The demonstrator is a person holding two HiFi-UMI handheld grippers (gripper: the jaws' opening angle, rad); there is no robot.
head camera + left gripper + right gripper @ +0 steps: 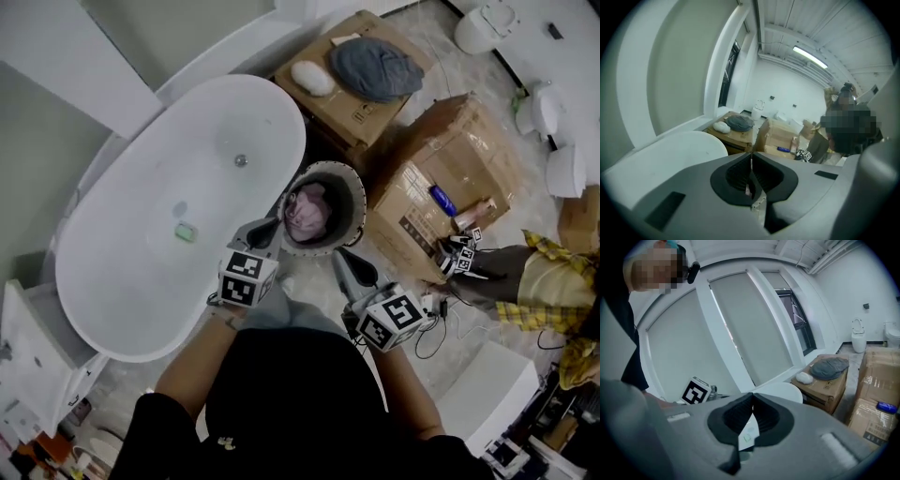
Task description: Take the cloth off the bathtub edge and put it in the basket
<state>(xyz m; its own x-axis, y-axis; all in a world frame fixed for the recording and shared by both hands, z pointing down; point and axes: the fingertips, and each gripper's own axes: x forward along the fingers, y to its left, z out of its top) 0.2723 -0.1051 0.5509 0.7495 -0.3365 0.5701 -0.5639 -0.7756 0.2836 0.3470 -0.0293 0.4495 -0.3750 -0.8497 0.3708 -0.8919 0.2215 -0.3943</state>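
**Head view: cloth already in the basket, both tools shut and empty**

Nearest the wearer, at lower centre of the frame, the left tool (272,226) is held with its tip just beside the left rim of the basket (358,192); whether it touches cannot be told. In the left gripper view its jaws are seen pressed together with nothing between them. The right tool (342,258) is held just below the basket's lower right rim. In the right gripper view its jaws are likewise closed on nothing.

Just beyond the tips, at the centre of the frame, the cloth (309,208) is seen lying inside the round basket as a pinkish, crumpled heap, below the rim. No cloth is seen on the edge of the bathtub (141,281), which fills the left half of the frame.

The task is therefore judged to be all but finished: the cloth has been taken off the edge and dropped in, and neither tool holds it. Little appears to be left beyond drawing the tools clear of the basket.

Because the cloth is bunched up, no clear heading or free end can be made out. The heap looks slightly longer from the upper to the lower part of the frame than across it, but that axis is weak.

Farther off, at upper right, cardboard boxes (441,178) are seen, with a grey bundle (375,67) lying on the far one.
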